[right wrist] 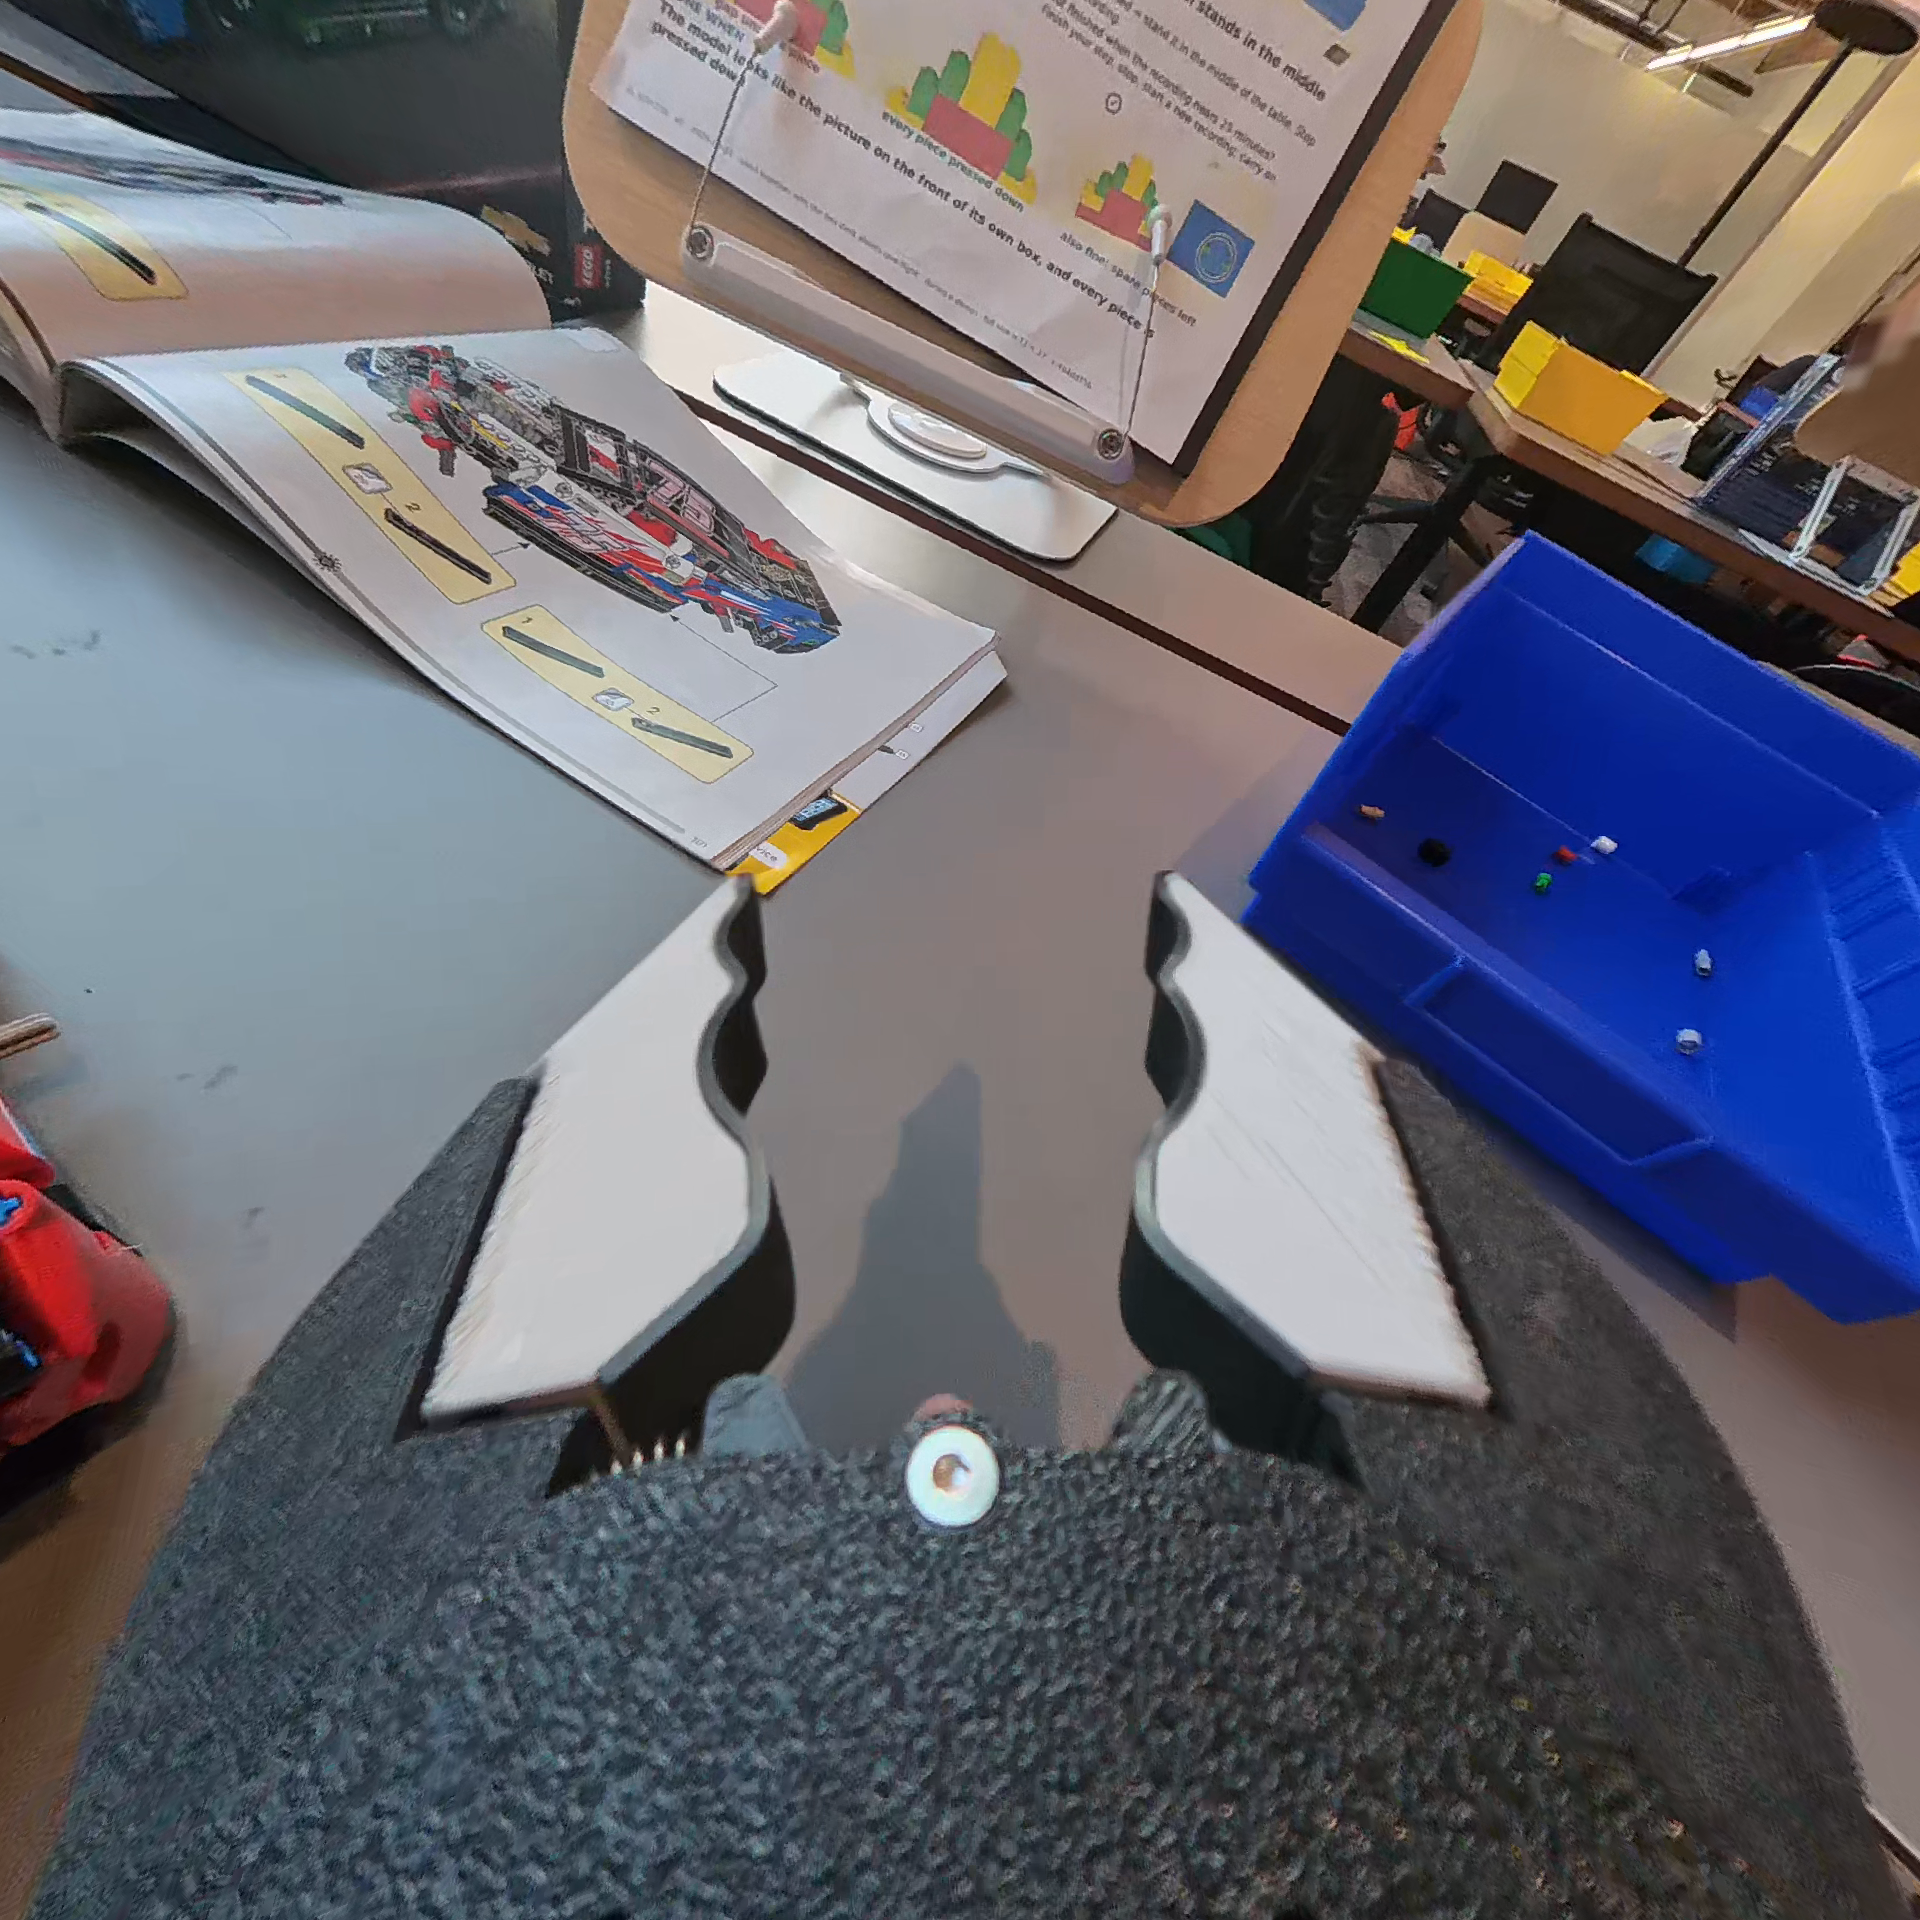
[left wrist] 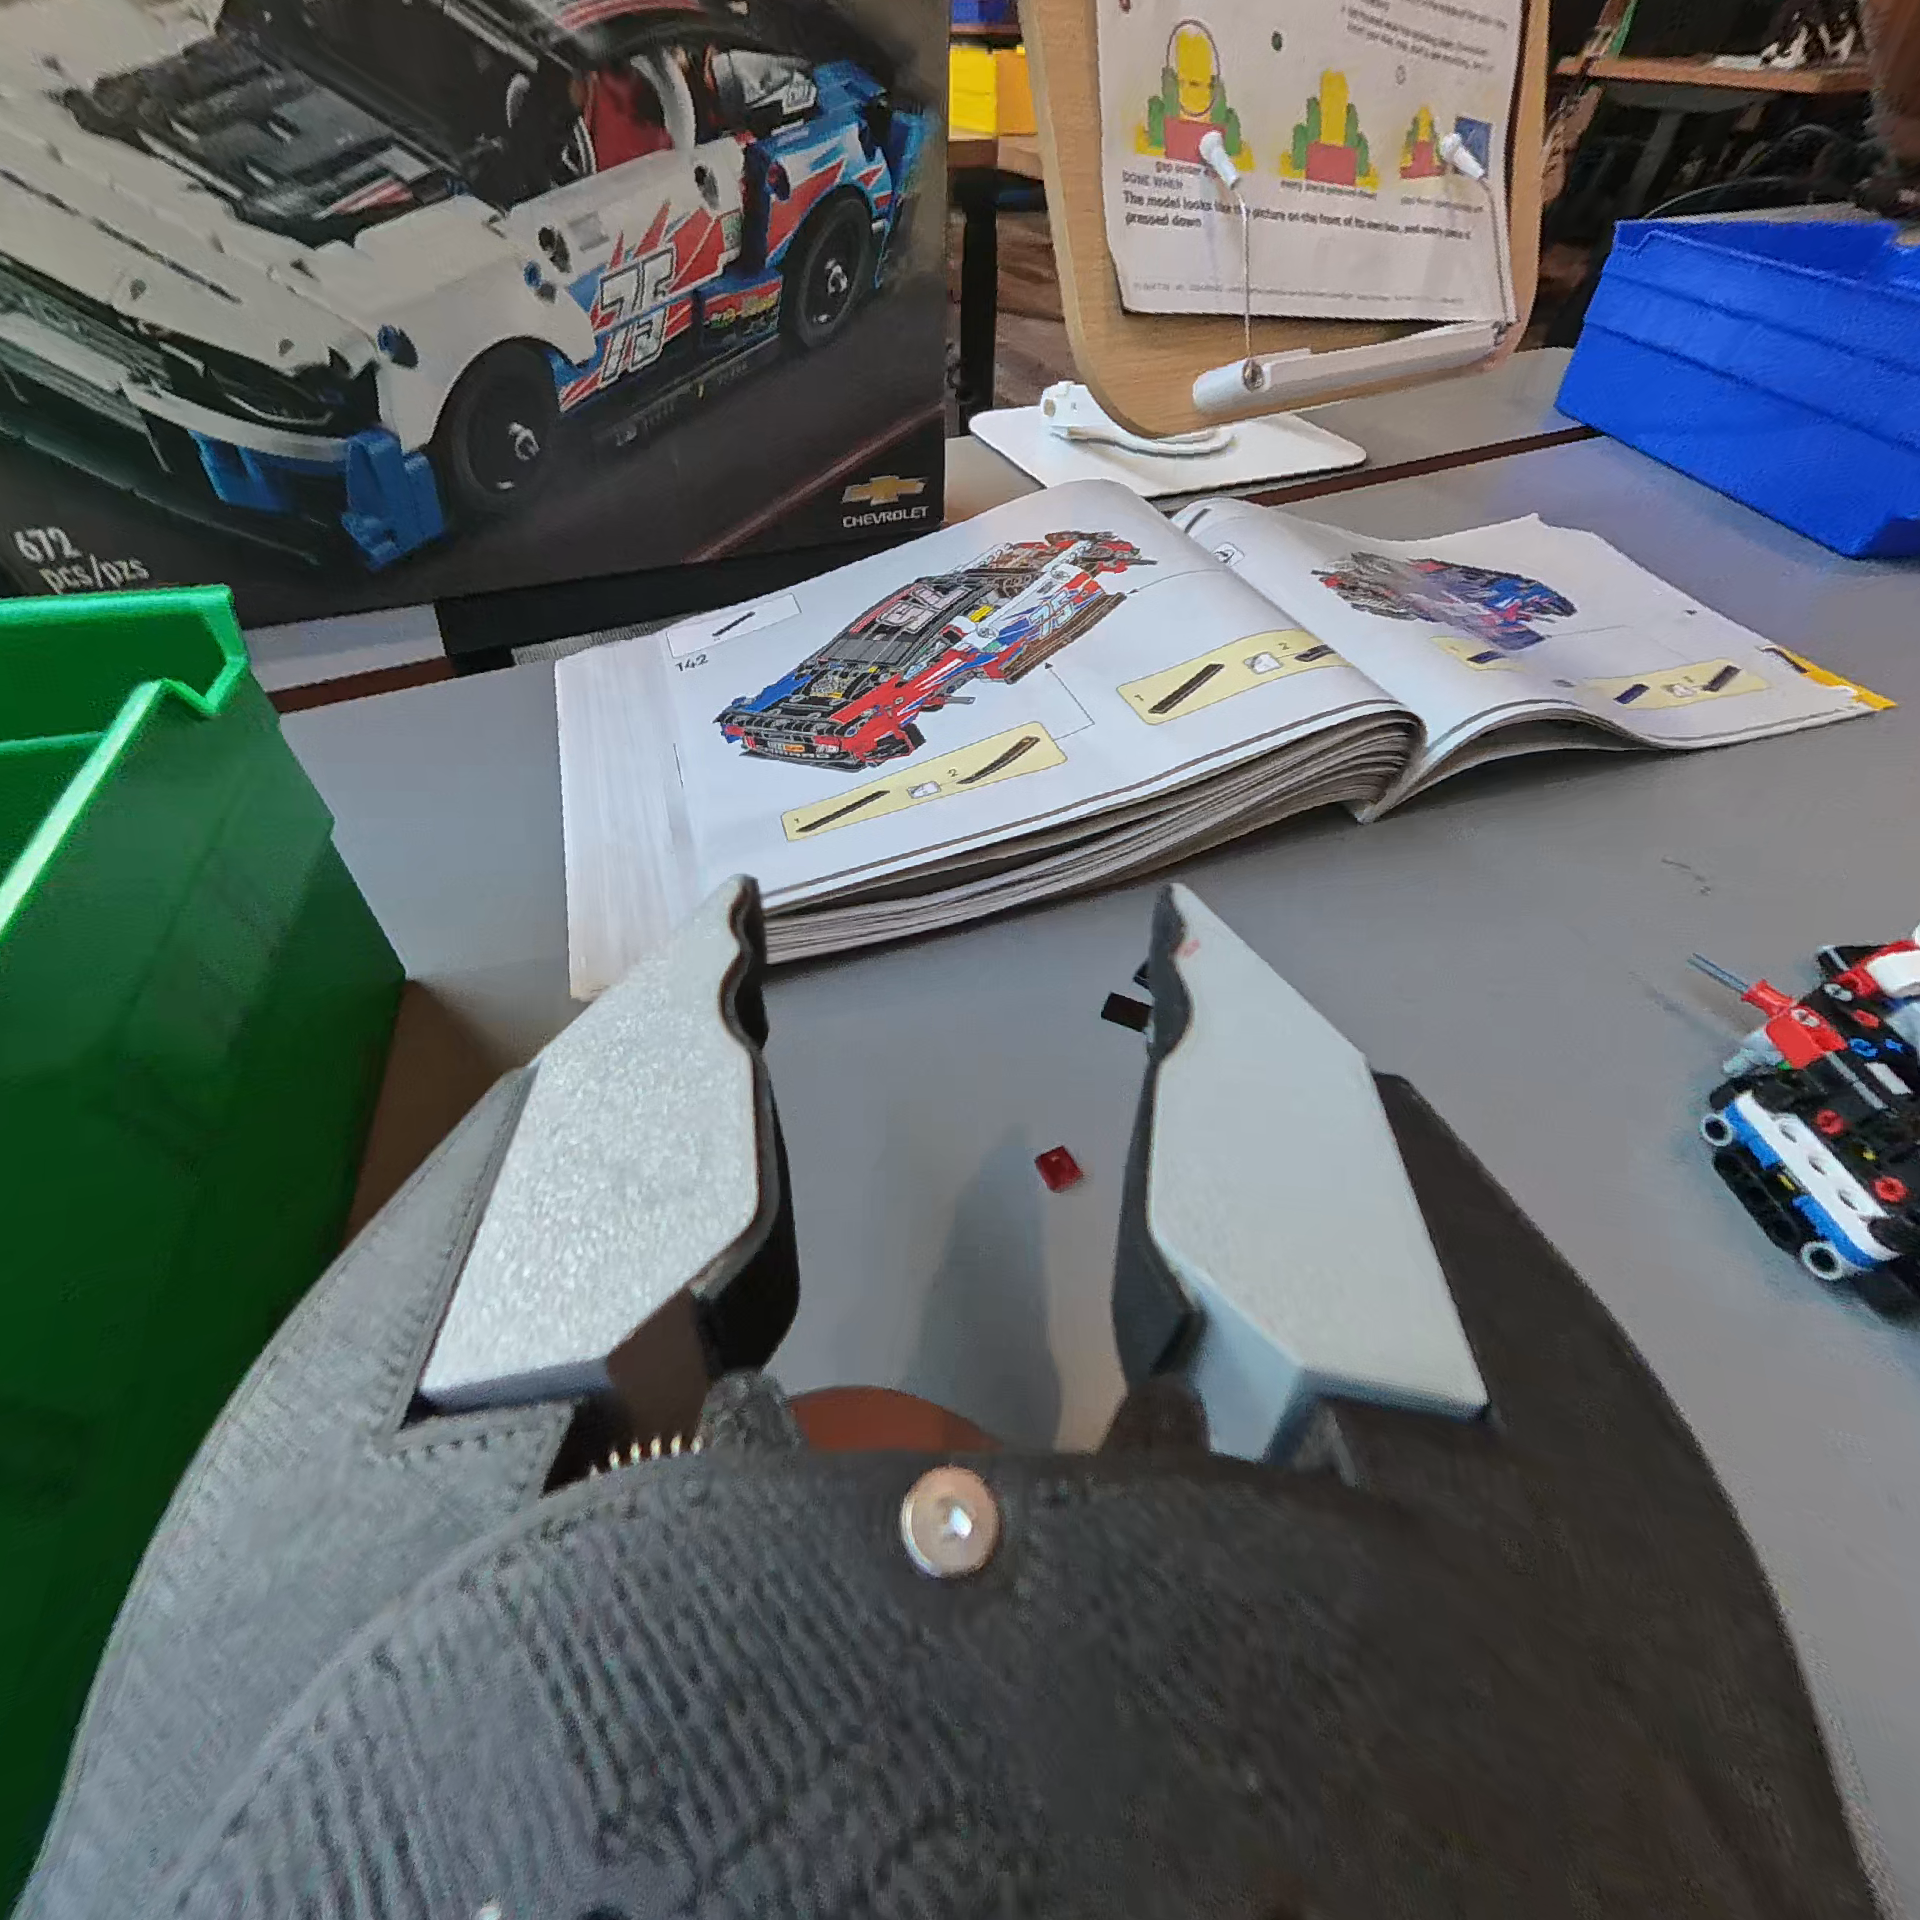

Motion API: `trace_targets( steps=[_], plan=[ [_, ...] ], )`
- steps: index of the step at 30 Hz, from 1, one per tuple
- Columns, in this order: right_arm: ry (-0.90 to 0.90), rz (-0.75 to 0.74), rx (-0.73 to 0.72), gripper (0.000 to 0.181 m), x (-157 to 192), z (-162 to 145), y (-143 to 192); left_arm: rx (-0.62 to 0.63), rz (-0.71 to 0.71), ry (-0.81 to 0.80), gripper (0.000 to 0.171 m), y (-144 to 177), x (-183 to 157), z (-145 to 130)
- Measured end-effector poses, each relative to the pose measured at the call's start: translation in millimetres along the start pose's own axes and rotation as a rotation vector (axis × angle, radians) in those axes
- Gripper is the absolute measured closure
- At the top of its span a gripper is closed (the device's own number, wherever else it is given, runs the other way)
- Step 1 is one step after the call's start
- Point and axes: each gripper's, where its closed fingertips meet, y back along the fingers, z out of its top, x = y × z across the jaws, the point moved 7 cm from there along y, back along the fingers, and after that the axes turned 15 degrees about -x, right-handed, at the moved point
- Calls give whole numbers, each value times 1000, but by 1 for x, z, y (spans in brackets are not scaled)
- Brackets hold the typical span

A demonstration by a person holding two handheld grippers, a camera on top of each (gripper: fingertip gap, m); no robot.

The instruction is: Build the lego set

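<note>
My left gripper [left wrist: 956, 935] is open and empty above the grey table. A small red piece [left wrist: 1058, 1167] lies on the table between its fingers, and a small black piece [left wrist: 1122, 1008] lies beside the right finger. The partly built lego car [left wrist: 1829, 1122] sits at the right edge of the left wrist view; its red part [right wrist: 62, 1309] shows at the left edge of the right wrist view. My right gripper [right wrist: 956, 914] is open and empty over bare table. The open instruction booklet [left wrist: 1039, 707] lies ahead of both grippers; it also shows in the right wrist view [right wrist: 499, 540].
A green bin [left wrist: 156, 935] stands at the left. A blue bin [right wrist: 1621, 935] with several tiny loose pieces stands at the right, also seen in the left wrist view [left wrist: 1756, 374]. The set's box [left wrist: 468, 291] and a wooden stand with a printed sheet [left wrist: 1309, 208] stand behind the booklet. Left tips to right tips: about 50 centimeters. The left tips stand about 15 centimeters off the partly built lego car [left wrist: 1829, 1122].
</note>
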Motion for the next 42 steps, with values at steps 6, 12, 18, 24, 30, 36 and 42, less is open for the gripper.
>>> trace_targets(
  steps=[6,12,18,24,30,36,42],
  plan=[
    [120,19,64,181,11,-5,-1,30,-70,-67,171,3,-12,0],
    [157,-23,39,165,10,-2,0,-2,-50,-73,134,5,-14,7],
    [109,-84,8,118,1,1,3,-27,9,-108,109,9,-8,15],
    [206,-44,60,181,11,-4,-1,-22,15,-88,164,10,-3,14],
    [216,8,41,158,20,-3,-5,81,-124,-121,134,4,-18,-3],
    [139,42,-5,159,20,2,-5,220,-251,-235,143,2,-40,-21],
    [-51,50,-93,154,11,12,5,327,-414,-20,133,16,-35,-16]
  ],
)
